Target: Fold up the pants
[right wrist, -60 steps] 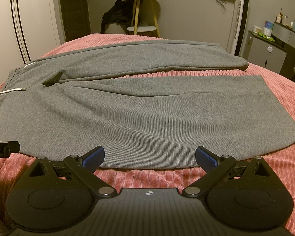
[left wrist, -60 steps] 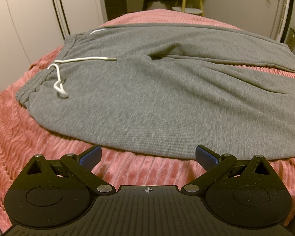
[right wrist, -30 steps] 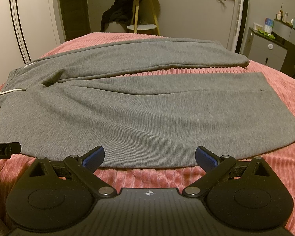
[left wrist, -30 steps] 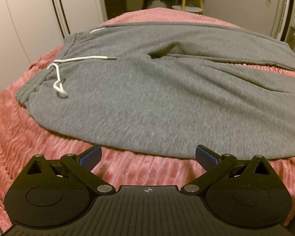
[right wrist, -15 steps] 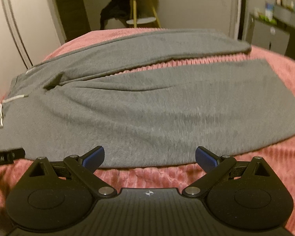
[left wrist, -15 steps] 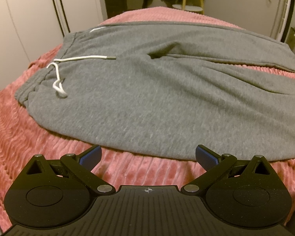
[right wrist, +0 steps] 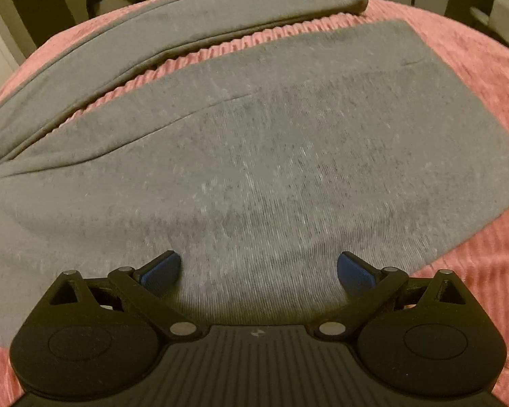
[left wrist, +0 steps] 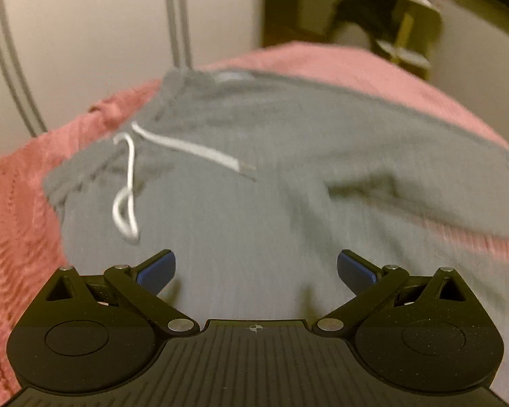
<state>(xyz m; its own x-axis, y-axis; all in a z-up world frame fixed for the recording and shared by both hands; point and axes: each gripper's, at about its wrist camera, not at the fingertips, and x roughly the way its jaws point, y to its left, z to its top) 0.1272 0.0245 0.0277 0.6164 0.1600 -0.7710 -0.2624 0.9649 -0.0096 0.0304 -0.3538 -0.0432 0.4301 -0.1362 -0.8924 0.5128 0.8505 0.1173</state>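
Grey sweatpants lie flat on a pink ribbed bedspread. The left wrist view shows the waistband end with its white drawstring. My left gripper is open and empty, over the near hip area. The right wrist view shows both legs, the near one under my right gripper, which is open and empty. The far leg lies apart, with a strip of bedspread between them.
White wardrobe doors stand to the left of the bed. A small stool with dark clothes stands beyond the bed's far edge. Bedspread shows to the right of the leg cuffs.
Both grippers have moved forward, from the bed's near edge to over the pants. The left view has swung toward the waistband; the right view has dropped closer to the near leg.
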